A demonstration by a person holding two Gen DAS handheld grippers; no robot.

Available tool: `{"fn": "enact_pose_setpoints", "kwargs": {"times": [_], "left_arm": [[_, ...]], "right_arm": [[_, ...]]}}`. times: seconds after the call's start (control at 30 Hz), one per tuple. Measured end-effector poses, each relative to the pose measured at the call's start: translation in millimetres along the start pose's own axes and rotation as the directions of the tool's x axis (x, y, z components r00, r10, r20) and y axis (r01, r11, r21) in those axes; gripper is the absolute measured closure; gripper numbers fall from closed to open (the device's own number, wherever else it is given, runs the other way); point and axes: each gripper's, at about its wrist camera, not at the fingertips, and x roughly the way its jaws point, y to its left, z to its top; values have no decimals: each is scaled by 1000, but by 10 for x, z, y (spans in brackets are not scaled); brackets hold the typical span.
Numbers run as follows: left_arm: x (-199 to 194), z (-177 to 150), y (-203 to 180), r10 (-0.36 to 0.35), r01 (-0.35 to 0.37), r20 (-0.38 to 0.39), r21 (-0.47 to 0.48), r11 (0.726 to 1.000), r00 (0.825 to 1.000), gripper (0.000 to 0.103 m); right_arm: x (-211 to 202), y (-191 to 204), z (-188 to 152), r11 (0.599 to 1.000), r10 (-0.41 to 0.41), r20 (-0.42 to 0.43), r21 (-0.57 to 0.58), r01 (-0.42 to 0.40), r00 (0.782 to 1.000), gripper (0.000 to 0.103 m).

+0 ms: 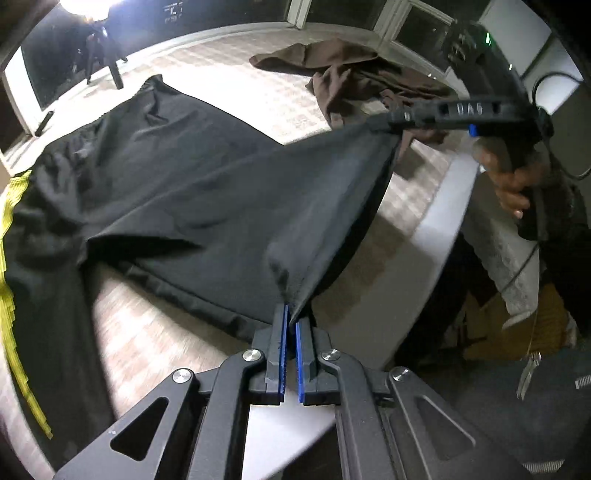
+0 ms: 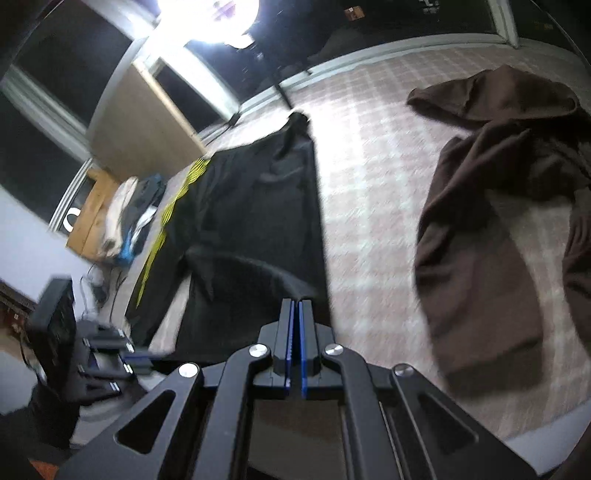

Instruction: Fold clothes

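Observation:
A black garment (image 1: 177, 177) with a yellow side stripe (image 1: 11, 236) lies spread on the checked bed cover (image 1: 258, 96). My left gripper (image 1: 291, 314) is shut on its near corner and lifts it off the bed. My right gripper (image 1: 384, 123) is shut on the other corner, so the hem hangs taut between the two. In the right wrist view my right gripper (image 2: 296, 301) is shut on the black garment (image 2: 255, 206), which stretches away from it. My left gripper (image 2: 142, 356) shows blurred at the lower left there.
A crumpled brown garment (image 1: 354, 74) lies at the far side of the bed; it also shows in the right wrist view (image 2: 498, 221). The bed edge (image 1: 436, 236) runs at the right. A wooden stand with clothes (image 2: 122, 218) is beside the bed. Dark windows (image 1: 229, 11) are behind.

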Motion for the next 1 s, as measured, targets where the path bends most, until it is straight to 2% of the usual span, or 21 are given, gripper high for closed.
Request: {"fn": "enact_pose_setpoints", "kwargs": {"times": [0.1,0.17,0.23,0.27,0.3,0.37,0.43,0.53,0.63,0.73,0.8,0.9,1.0], "left_arm": [[-66,-193,-4,8,-7,-37,23,1000,999,98],[88,-348,96,14,-14,-112,0,1000,994,97],[251,-441,191,22,-32,-187,-49,998,982,93],[238,-452,206,26,-38,-192,-59,998,981,93],[179,-449,207,34,-46,-180,-63,997,983,89],[60,-442,209,49,-61,-156,-71,996,987,79],[-62,-413,198,59,-69,-122,-80,994,991,74],[-137,-161,46,28,-30,-15,-97,995,999,73],[88,201,-249,-54,61,74,-109,992,996,68],[411,525,-568,-66,74,88,-83,994,994,59],[672,634,-772,-61,64,52,-46,997,997,58],[982,678,-909,-15,14,-8,-20,1000,1000,58],[1011,709,-940,22,-22,30,-18,1000,999,55]], "right_arm": [[162,49,-298,1000,-12,-95,-7,12,995,100],[379,46,-485,999,-46,-212,-33,40,976,99],[496,44,-565,993,-105,-277,-86,85,955,98],[474,41,-527,992,-108,-284,-96,84,953,95],[400,36,-439,993,-92,-275,-94,69,957,91],[223,35,-239,994,-62,-235,-98,39,970,77],[-9,56,98,990,-55,-123,-137,38,991,68],[-27,21,632,985,-49,2,-163,49,999,68],[140,-32,1201,983,-33,87,-177,48,996,68],[545,-49,1617,978,-63,75,-194,76,995,68],[839,-67,1838,976,-78,39,-203,85,996,68],[1228,-88,2032,973,-96,-10,-212,92,995,68],[1562,-114,2231,972,-106,-39,-213,95,994,68]]}}
